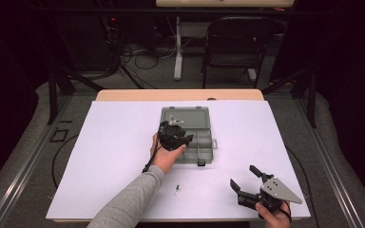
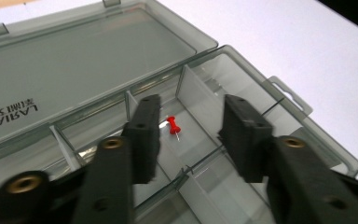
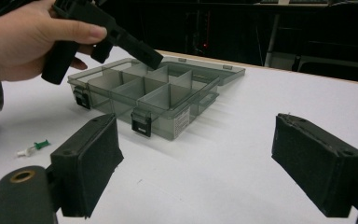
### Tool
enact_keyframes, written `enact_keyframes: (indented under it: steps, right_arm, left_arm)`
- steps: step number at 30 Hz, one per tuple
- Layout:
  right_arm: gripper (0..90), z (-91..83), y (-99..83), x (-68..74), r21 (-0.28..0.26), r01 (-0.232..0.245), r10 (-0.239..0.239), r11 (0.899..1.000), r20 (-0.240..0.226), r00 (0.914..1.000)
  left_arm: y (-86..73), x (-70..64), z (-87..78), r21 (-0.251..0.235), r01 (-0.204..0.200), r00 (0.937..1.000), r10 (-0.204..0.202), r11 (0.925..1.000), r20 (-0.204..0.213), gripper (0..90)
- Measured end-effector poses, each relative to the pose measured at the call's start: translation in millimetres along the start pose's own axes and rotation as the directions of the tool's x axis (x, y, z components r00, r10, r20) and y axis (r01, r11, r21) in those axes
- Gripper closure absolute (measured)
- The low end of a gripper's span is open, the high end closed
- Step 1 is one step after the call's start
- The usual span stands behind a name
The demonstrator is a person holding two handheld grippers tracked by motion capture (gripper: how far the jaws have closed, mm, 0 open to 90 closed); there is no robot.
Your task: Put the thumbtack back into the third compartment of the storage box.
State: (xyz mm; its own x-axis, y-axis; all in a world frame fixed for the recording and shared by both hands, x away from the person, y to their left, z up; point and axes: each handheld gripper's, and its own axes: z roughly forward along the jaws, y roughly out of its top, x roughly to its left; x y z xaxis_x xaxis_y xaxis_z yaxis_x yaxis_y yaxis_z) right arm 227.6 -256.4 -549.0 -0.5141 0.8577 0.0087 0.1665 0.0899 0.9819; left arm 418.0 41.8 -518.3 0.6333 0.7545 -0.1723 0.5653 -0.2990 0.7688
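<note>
Inside a middle compartment of the open organizer box [image 2: 200,140] lies the red pushpin [image 2: 173,126], below the spread, empty jaws of the left gripper [image 2: 191,135], so a careless withdrawal could perhaps clip a divider, while the right gripper [image 1: 247,179] waits open.

Dark room, black at both sides of the frame. White sheet [image 1: 123,156] spread over a wooden table [image 1: 180,94] at centre. Grey floor [image 1: 33,128] beyond, upper middle, strewn with tangled cables [image 1: 138,59]. Black folding chair [image 1: 235,42] at upper right of centre, beside a white table leg [image 1: 178,47]. Pale tabletop edge [image 1: 223,3] along the top. Black stand legs [image 1: 57,80] at upper left.
</note>
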Motion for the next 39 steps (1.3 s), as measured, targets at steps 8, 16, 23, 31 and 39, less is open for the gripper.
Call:
enact_keyframes:
  steps: [8,16,23,31,39]
  right_arm:
    - [14.5,0.2,-0.3,0.3,0.001,0.011,-0.011,1.000,0.001,0.9999]
    - [14.5,0.4,-0.3,0.6,0.000,0.011,-0.011,1.000,0.001,0.9999]
    - [14.2,0.6,-0.1,1.7,-0.003,0.006,-0.006,1.000,-0.001,1.0000]
    - [14.2,1.2,-0.6,2.8,-0.002,-0.001,0.001,1.000,-0.003,1.0000]
    - [14.2,1.3,-0.6,3.1,-0.002,0.001,-0.001,1.000,-0.004,1.0000]
  left_arm:
    - [-5.7,2.5,-21.5,-0.048,-0.014,0.9998,0.014,0.9988,0.010,40.7]
    - [-23.8,3.4,-54.0,-0.089,-0.028,0.9986,0.032,0.9956,0.043,37.5]
    - [-54.9,-0.1,-85.2,-0.127,-0.052,0.9949,0.062,0.9905,0.079,36.0]
    - [-86.9,-3.1,-108.9,-0.142,-0.075,0.9906,0.090,0.9870,0.103,36.0]
    - [-103.5,-10.1,-123.2,-0.147,-0.108,0.9877,0.123,0.9831,0.096,36.0]
